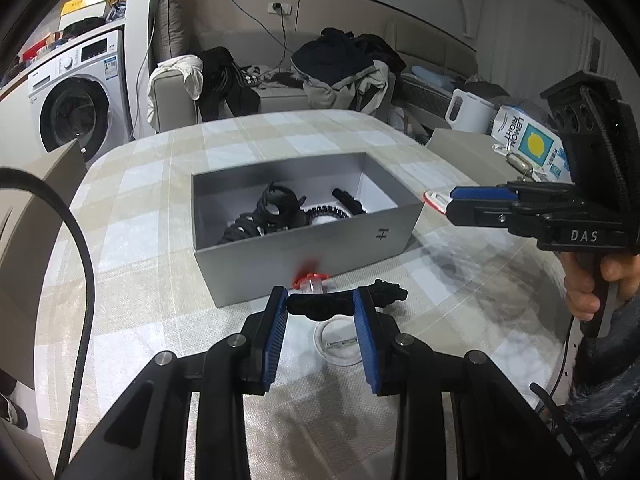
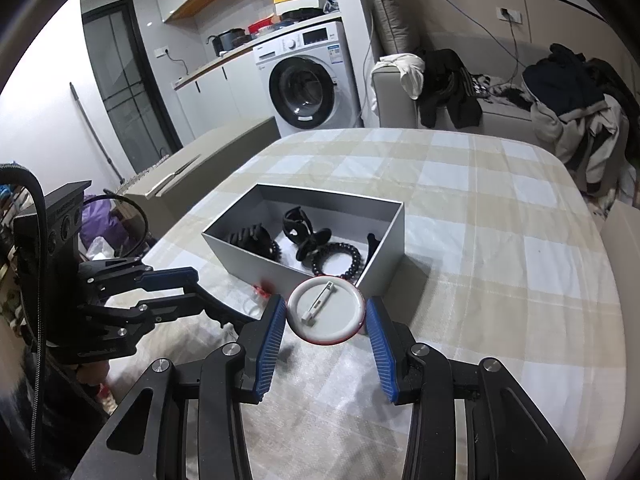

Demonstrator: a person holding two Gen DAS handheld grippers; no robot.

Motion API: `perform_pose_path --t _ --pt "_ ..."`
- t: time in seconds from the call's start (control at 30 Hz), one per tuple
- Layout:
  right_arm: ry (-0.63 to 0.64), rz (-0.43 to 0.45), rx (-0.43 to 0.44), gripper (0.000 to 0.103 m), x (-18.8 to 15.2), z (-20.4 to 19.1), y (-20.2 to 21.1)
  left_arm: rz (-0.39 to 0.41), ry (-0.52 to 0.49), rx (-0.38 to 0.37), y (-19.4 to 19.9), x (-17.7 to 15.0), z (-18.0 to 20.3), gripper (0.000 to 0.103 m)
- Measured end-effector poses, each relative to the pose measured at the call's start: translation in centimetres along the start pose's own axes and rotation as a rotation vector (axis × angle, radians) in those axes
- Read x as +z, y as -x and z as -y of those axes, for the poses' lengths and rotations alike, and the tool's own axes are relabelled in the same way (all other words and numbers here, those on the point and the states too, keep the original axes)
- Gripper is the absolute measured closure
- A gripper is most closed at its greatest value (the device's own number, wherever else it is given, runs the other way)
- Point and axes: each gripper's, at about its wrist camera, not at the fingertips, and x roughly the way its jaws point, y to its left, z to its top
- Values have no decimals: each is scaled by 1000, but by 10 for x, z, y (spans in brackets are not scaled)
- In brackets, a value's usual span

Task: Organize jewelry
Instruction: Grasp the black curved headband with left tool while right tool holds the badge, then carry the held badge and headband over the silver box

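Left tool (image 1: 321, 305) clamped on a black hair clip (image 1: 344, 300), raised just before the grey box (image 1: 304, 256); right tool (image 2: 326, 316) clamped on a round pin badge (image 2: 326, 311). Best carried over the rim, lowered among the black hair pieces (image 2: 304, 240), then released. Second badge (image 1: 336, 342) lying on the bench (image 1: 140, 280).

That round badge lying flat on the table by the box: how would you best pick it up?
By its rim, I'd guess. The round badge lies pin-side up and flat on the tablecloth, so fingers would come from above and close across opposite edges.
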Motion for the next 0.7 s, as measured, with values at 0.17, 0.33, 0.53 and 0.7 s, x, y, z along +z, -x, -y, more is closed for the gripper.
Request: perform_pose_path --t 0.17,0.33,0.53,0.7 --pt "-15 25 21 63 2 0 4 44 21 -8 10 4 -3 76" --pt "-42 64 40 63 4 2 12 103 61 -16 21 9 -9 76" --pt "-107 108 73 63 9 12 20 169 79 -8 32 13 -12 76" --pt "-185 130 133 63 11 25 25 194 95 4 33 17 -17 76"
